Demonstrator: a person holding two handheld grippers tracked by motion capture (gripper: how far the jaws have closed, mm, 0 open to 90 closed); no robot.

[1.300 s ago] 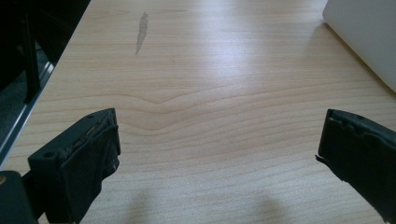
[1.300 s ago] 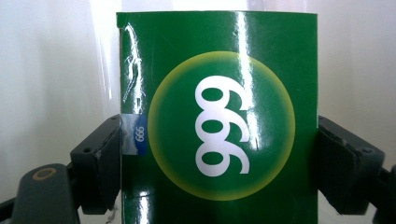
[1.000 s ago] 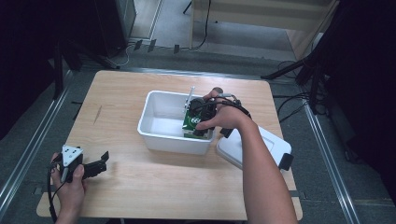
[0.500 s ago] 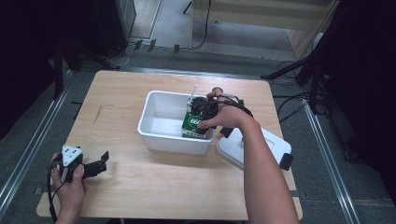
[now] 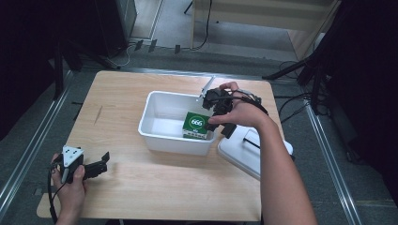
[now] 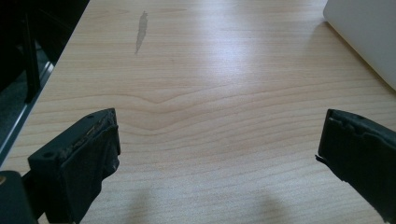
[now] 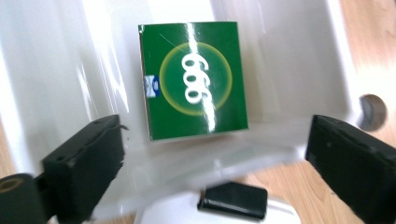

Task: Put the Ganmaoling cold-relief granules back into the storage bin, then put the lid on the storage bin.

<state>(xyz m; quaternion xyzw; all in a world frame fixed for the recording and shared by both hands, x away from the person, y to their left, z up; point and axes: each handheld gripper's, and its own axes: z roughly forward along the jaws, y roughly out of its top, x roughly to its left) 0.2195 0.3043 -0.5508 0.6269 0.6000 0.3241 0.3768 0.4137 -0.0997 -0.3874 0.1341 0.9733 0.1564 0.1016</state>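
The right gripper's [image 7: 212, 163] jaws have just been opening; now they stand wide apart with nothing between them. The green box [image 7: 193, 79] lies flat in the white tub [image 5: 155, 110], at the end near that gripper. It looks light and stiff, with a shiny, slippery top, so its two side edges seem best to pinch. A white lid [image 5: 239, 150] sits beside the tub. The left gripper [image 5: 96, 165], well away from the tub, is wide apart and empty.

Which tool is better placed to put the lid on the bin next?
Right, probably. The right tool hangs open over the white bin, its jaws just opened and off the green box, with the lid beside it. The left tool sits open at the table's near-left corner.
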